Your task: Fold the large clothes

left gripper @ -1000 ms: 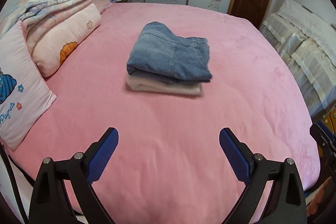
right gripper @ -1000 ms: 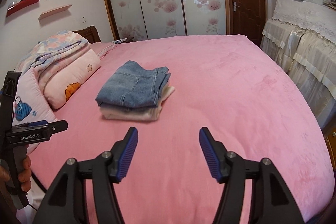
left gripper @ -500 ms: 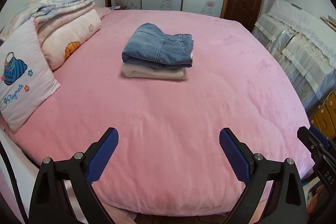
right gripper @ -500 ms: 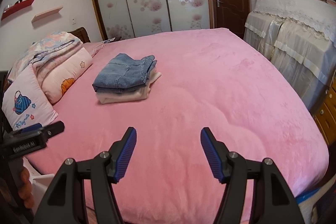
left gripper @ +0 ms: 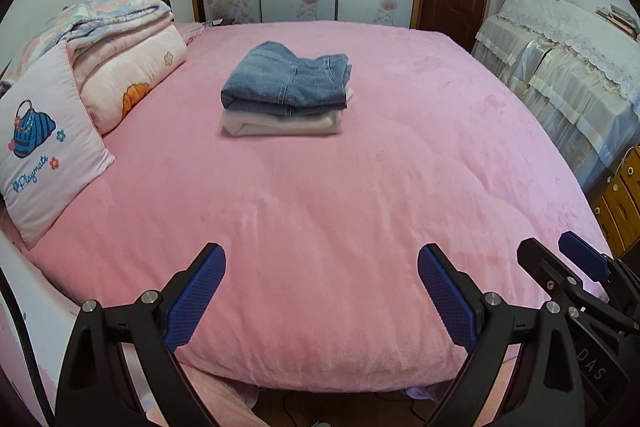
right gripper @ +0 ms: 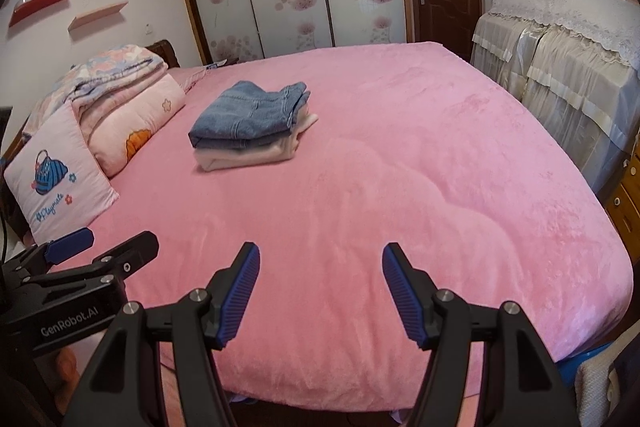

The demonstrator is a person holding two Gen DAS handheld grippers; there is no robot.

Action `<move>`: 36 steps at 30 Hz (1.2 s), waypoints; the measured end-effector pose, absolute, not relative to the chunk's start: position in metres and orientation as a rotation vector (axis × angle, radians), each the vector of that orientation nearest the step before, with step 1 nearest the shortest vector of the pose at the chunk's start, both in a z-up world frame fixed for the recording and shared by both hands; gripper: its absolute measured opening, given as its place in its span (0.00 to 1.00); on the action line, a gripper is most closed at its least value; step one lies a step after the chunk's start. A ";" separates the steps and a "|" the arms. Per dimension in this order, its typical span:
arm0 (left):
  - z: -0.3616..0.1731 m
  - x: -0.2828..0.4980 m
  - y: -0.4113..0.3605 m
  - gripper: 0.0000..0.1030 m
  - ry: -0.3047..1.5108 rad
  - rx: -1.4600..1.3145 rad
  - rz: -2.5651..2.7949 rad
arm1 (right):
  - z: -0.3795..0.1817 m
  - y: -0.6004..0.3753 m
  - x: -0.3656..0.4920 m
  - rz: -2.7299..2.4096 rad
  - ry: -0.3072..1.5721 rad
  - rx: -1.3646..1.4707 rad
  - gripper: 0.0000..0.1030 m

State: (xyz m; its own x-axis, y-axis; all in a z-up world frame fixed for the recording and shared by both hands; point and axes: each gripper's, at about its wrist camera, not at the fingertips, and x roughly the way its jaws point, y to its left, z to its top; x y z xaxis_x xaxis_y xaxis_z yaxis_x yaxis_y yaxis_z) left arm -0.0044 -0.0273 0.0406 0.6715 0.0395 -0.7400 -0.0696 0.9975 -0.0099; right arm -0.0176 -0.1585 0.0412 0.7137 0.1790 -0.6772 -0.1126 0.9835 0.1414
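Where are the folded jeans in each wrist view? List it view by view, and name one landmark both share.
Left wrist: jeans upper centre, on the cream garment, mid-bed.
Right wrist: jeans upper left of centre, on the same cream garment.
Shared landmark: the Playmate pillow, at the left edge of both views, nearer the camera than the stack.

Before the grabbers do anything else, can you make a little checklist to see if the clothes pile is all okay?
1. Folded blue denim jeans lie on top of the folded cream garment: ok.
2. Stack rests flat on the pink plush bedspread, away from its edges: ok.
3. Left gripper open, empty: ok.
4. Right gripper open, empty: ok.
5. More clothes waiting to be folded: cannot tell.
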 end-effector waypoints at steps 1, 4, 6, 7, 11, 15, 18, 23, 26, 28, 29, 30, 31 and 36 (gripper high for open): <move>0.039 -0.005 -0.028 0.93 0.839 -0.037 0.058 | 0.039 -0.158 -0.018 0.165 0.764 0.093 0.62; 0.035 -0.005 -0.031 0.93 0.853 -0.027 0.061 | 0.036 -0.157 -0.021 0.174 0.773 0.096 0.62; 0.034 -0.005 -0.032 0.93 0.857 -0.030 0.064 | 0.034 -0.157 -0.021 0.174 0.778 0.093 0.62; 0.034 -0.005 -0.032 0.93 0.859 -0.031 0.063 | 0.034 -0.158 -0.021 0.175 0.781 0.097 0.62; 0.031 -0.007 -0.035 0.93 0.870 -0.030 0.073 | 0.031 -0.159 -0.021 0.175 0.789 0.106 0.62; 0.028 -0.006 -0.033 0.93 0.887 -0.032 0.081 | 0.026 -0.159 -0.020 0.176 0.806 0.112 0.62; 0.027 -0.006 -0.034 0.93 0.892 -0.035 0.085 | 0.024 -0.159 -0.020 0.176 0.814 0.114 0.62; 0.027 -0.006 -0.034 0.93 0.892 -0.037 0.085 | 0.024 -0.159 -0.021 0.175 0.814 0.114 0.62; 0.026 -0.007 -0.034 0.93 0.894 -0.038 0.087 | 0.024 -0.159 -0.021 0.174 0.816 0.114 0.62; 0.025 -0.007 -0.034 0.93 0.896 -0.037 0.088 | 0.023 -0.159 -0.021 0.173 0.819 0.117 0.62; 0.025 -0.007 -0.034 0.93 0.898 -0.038 0.088 | 0.023 -0.159 -0.021 0.172 0.819 0.116 0.62; 0.024 -0.007 -0.034 0.93 0.900 -0.038 0.088 | 0.023 -0.159 -0.021 0.172 0.820 0.118 0.62; 0.024 -0.007 -0.035 0.93 0.902 -0.039 0.089 | 0.022 -0.159 -0.021 0.171 0.821 0.118 0.62; 0.023 -0.006 -0.035 0.93 0.903 -0.041 0.088 | 0.022 -0.159 -0.021 0.170 0.822 0.119 0.62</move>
State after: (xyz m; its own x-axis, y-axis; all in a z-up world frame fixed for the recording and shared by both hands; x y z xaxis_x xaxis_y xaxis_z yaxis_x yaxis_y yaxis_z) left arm -0.0065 -0.0349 0.0233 0.6155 0.0592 -0.7859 -0.0941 0.9956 0.0012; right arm -0.0209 -0.1591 0.0219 0.6682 0.1963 -0.7176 -0.1042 0.9798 0.1709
